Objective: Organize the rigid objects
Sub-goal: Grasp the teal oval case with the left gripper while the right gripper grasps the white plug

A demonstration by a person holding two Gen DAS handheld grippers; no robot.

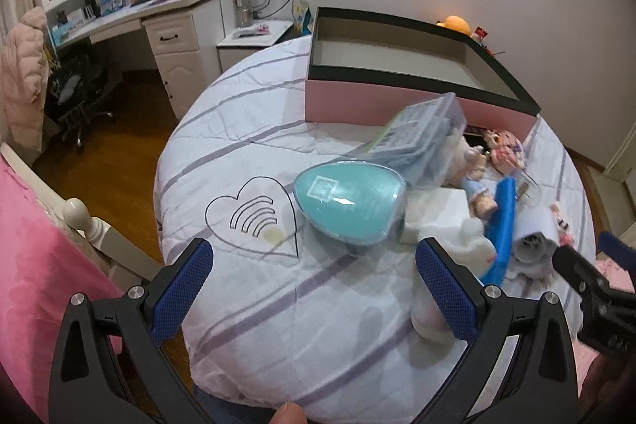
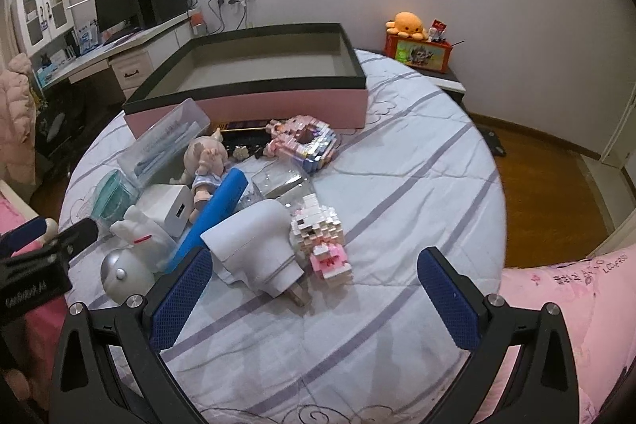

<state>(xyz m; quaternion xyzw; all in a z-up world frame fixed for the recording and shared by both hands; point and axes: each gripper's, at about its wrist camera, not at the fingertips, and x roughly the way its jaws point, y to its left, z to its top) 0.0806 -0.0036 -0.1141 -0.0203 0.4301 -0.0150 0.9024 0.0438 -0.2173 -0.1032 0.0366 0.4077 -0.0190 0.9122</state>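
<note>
Clearly, both grippers are held with their fingers spread wide, and nothing is gripped by either. The left gripper (image 1: 314, 289) is poised over the near edge of the quilt-covered bed (image 1: 254, 130), just short of the teal egg-shaped case (image 1: 349, 209), which lies beside a printed heart outline (image 1: 254, 217). The right gripper (image 2: 314, 289) is positioned over the near edge too, with its left finger just beside the white plug adapter (image 2: 258, 249).

A cluster of rigid objects is gathered on the left side of the bed: a clear plastic box (image 2: 167, 142) leaning by the teal case, a small doll (image 2: 208, 165), a blue bar (image 2: 216, 213), a white cube charger (image 2: 169, 205), a white rabbit figure (image 2: 143, 237), and a white-and-pink block figure (image 2: 320, 237). A pink block model (image 2: 304, 140) is set nearer the far edge, just in front of the large pink box (image 2: 254, 98) with a dark rim, whose inside is seen bare.
</note>
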